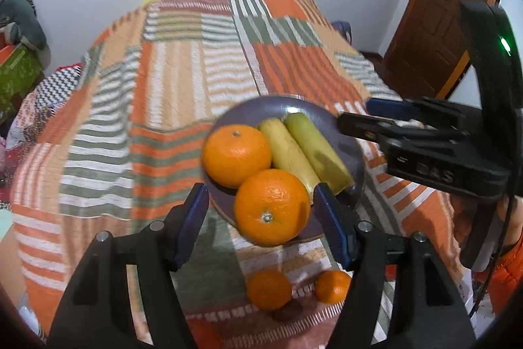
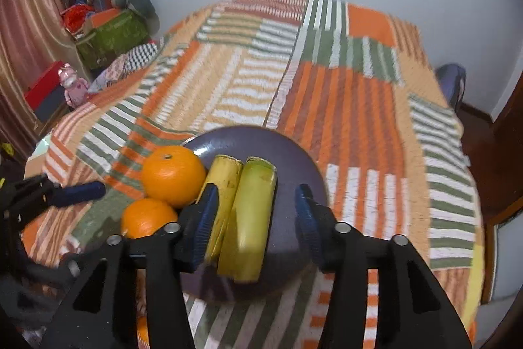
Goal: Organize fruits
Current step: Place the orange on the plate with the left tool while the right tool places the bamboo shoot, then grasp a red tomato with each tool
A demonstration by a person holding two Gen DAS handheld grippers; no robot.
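Left wrist view: left gripper (image 1: pixel 261 211) spread wide around the near orange (image 1: pixel 272 206) on the plate (image 1: pixel 261 107) — likely just set there; right gripper (image 2: pixel 258 218) also wide, empty, over the bananas (image 2: pixel 243 215); two oranges (image 1: pixel 268 290) remain off the plate.

The near end of the yellow-green banana pair (image 2: pixel 242 218) hides behind the left finger; motion blur smears the striped orange bedspread (image 2: pixel 343 107); a small orange (image 2: pixel 142 332) shows only partly, low left.

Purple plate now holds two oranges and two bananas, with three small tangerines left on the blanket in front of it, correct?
Not quite: the left wrist view shows two small tangerines on the blanket, not three. The purple plate does hold two oranges and two bananas.
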